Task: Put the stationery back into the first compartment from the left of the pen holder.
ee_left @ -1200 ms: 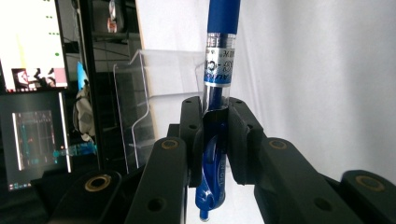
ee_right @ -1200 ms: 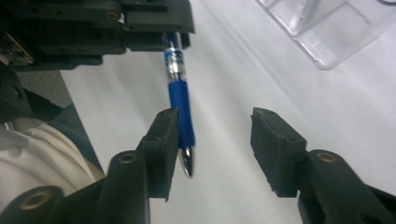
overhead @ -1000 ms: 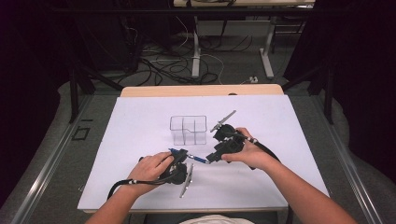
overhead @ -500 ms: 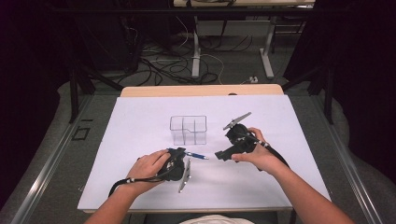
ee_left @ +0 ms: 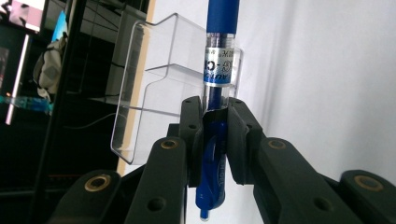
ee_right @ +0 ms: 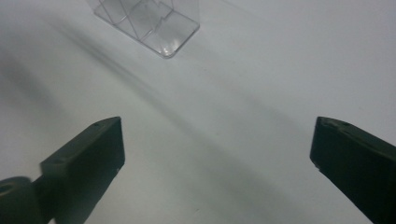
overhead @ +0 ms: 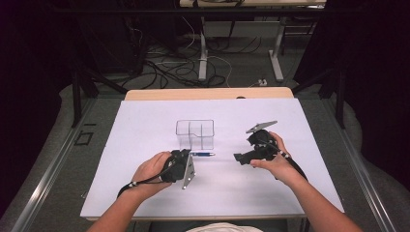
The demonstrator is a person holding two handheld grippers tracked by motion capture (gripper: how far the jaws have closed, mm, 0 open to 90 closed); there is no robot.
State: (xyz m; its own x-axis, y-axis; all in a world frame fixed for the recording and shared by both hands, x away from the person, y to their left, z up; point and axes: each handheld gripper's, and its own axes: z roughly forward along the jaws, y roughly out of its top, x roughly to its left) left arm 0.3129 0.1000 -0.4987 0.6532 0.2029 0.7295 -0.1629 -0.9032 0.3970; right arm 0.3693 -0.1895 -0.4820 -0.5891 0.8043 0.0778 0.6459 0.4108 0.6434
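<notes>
A blue pen [overhead: 205, 154] lies level just above the white table sheet, pointing right, and my left gripper [overhead: 189, 155] is shut on its clip end. In the left gripper view the two black jaws pinch the pen [ee_left: 215, 70] on both sides, so the left gripper [ee_left: 215, 135] is shut on it. A clear plastic organizer [overhead: 195, 134] with compartments stands right behind the pen, also clear organizer [ee_left: 154, 88]. My right gripper [overhead: 241, 158] is off to the right of the pen, apart from it. Its jaws have just been opening; the right gripper [ee_right: 217, 154] is wide open with nothing between.
The white sheet [overhead: 145, 193] covers most of the table, with a wooden strip [overhead: 208, 93] at the far edge. The clear organizer [ee_right: 149, 18] shows at the top of the right gripper view. Cables and table legs lie on the floor beyond.
My right gripper has pulled away to the right from the pen's tip and its jaws have spread wide. The left gripper has stayed put with the pen in it.
</notes>
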